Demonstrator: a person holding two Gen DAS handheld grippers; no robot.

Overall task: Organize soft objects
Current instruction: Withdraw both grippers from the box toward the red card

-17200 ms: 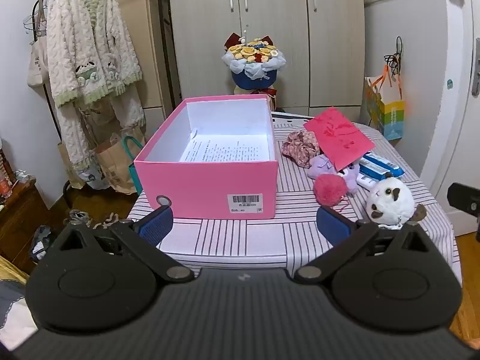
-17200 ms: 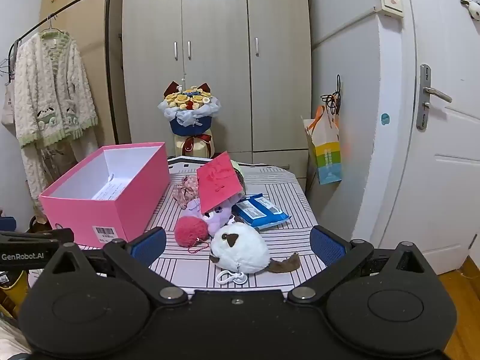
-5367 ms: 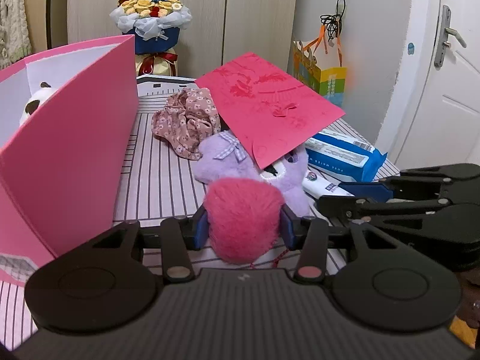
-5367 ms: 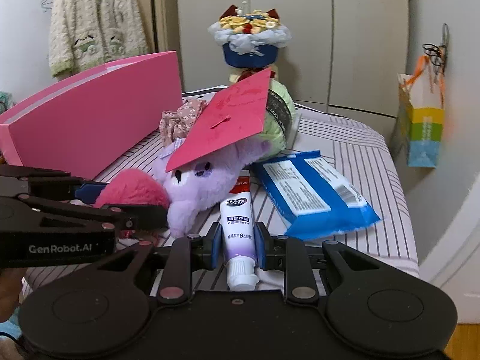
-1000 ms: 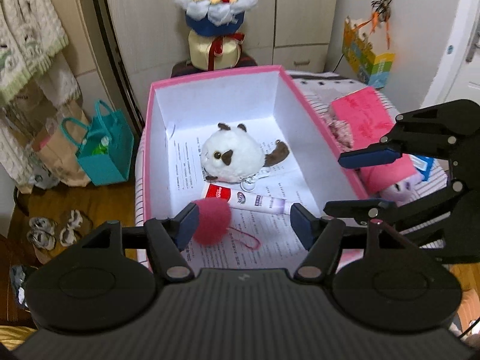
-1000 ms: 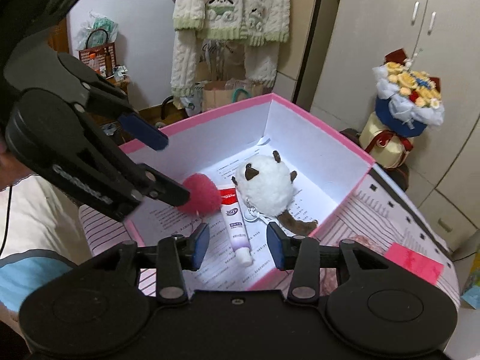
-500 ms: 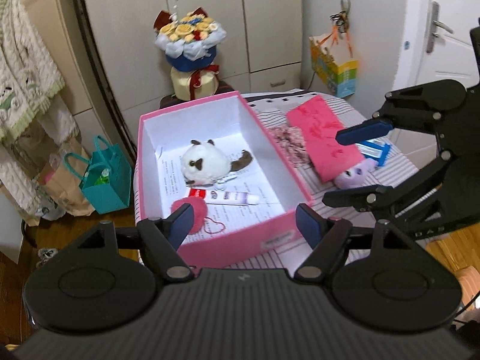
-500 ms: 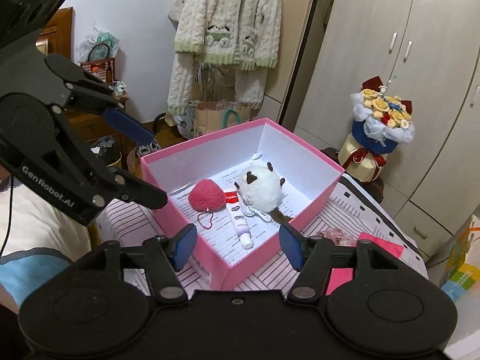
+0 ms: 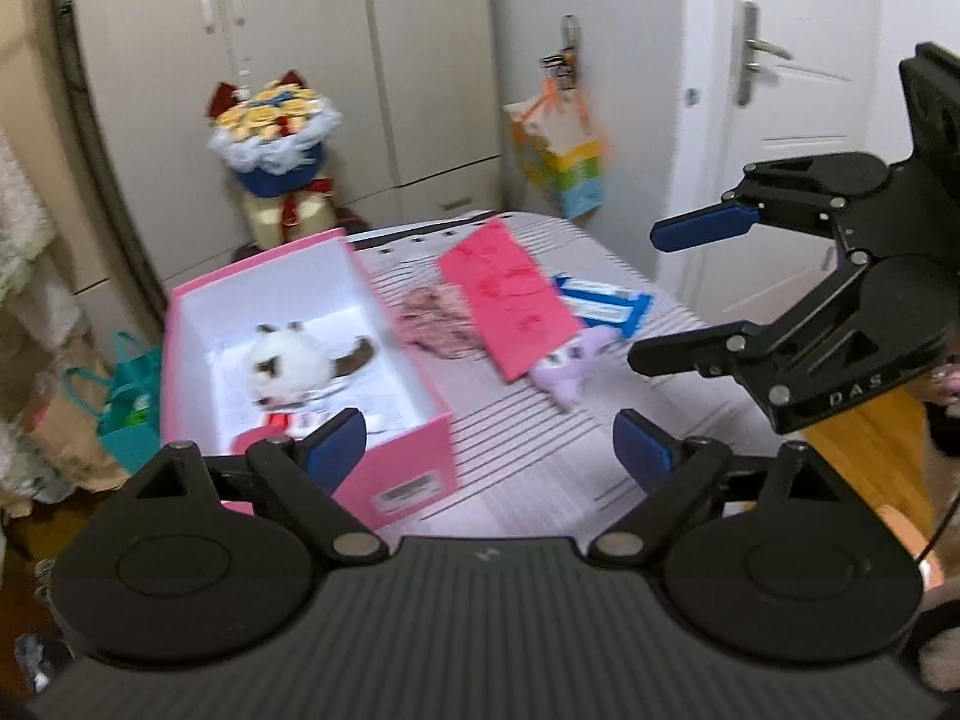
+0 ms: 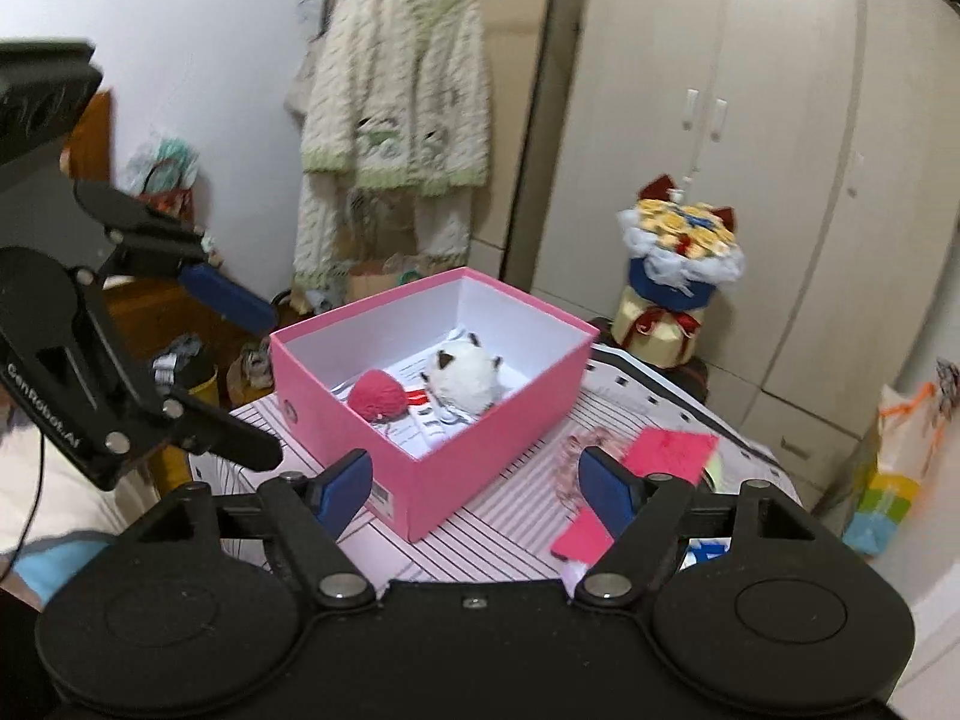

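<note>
Right wrist view: the pink box [image 10: 498, 420] stands open on the striped bench [image 10: 516, 516] with three things inside it, a pink pom-pom [image 10: 377, 396], a white plush toy [image 10: 462, 381] just beside it, and a toothpaste tube [image 10: 420, 399] lying between them on a printed sheet. Outside the box, a purple plush [image 9: 567, 369] lies on the bench under the lower edge of a red card [image 9: 510, 300], with a floral cloth [image 9: 429, 318] next to the box wall and a blue wipes pack [image 9: 606, 303] behind the card. My right tongs [image 10: 474, 489] hang above the near corner of the box, jaws opening with nothing between them. My left tongs [image 9: 492, 444] are also empty and opening, held over the bench at the front of the box; seen from the right wrist they stand well off to the left [image 10: 228, 372]. Behind the bench a flower bouquet [image 10: 681, 273] sits before the wardrobe [image 10: 750, 120], a knitted cardigan [image 10: 396, 102] hangs on a rack, and a colourful gift bag [image 9: 561, 162] hangs by the door [image 9: 798, 120].
</note>
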